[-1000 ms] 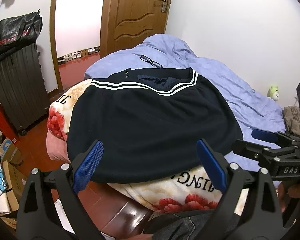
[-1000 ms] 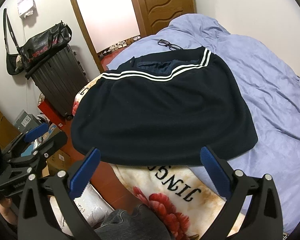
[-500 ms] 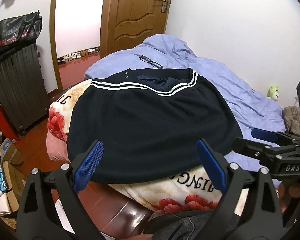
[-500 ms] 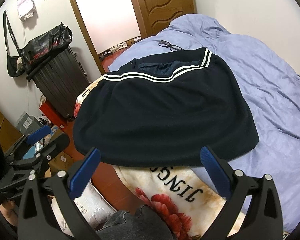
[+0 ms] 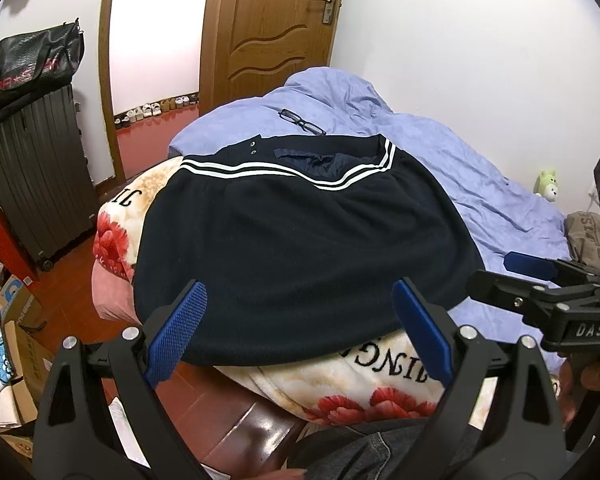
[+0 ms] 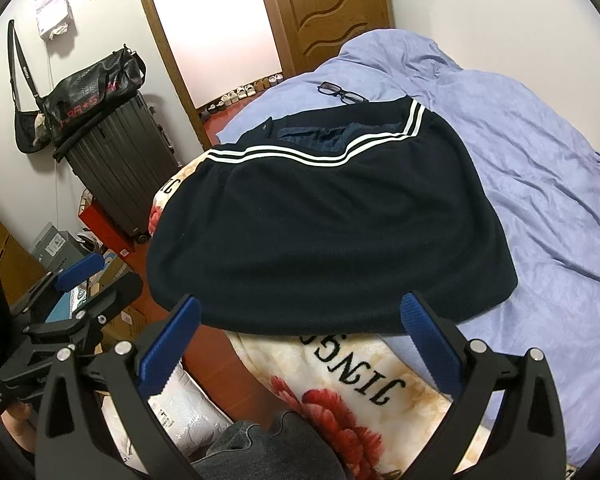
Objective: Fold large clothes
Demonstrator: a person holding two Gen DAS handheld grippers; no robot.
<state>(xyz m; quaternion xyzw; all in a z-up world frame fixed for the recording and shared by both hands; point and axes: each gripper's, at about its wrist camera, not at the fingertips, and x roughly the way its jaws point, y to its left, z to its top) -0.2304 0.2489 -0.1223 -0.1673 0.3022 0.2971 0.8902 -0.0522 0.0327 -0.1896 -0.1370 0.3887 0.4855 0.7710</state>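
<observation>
A: Where's the garment vs the jaws?

B: Dark navy skirt (image 5: pixel 300 248) lies spread flat on the bed, half on the floral blanket (image 5: pixel 364 376), half on the lilac sheet (image 5: pixel 480 184). Waistband w/ white stripes is at the far end, hem nearest the cams. Left gripper (image 5: pixel 300 328): jaws spread wide, nothing between them, held above and just short of the hem, not touching. In that view the hem spans the gap between the two blue pads.

A: Right one?

B: Right gripper (image 6: pixel 300 344): same, jaws wide apart, empty, hovering at the hem's near edge, no contact. Hem runs across btwn its pads too. The grippers sit side by side; the right shows at the right edge of the left view, the left at the left edge of the right view.

A: Other stuff?

B: Glasses (image 5: pixel 302 121) on the sheet just beyond the waistband. Dark suitcase (image 6: pixel 120 168) by the wall w/ a black bag (image 6: pixel 96 88) on top. Small green plush (image 5: pixel 547 185) far right on the bed.

A: Diff vs 1 s ago?

B: Left view basically unchanged. Right view: skirt sits slightly further right and lower in frame, so the right gripper shifted a bit. Jaws equally wide in both, skirt itself hasn't moved on the bed.
</observation>
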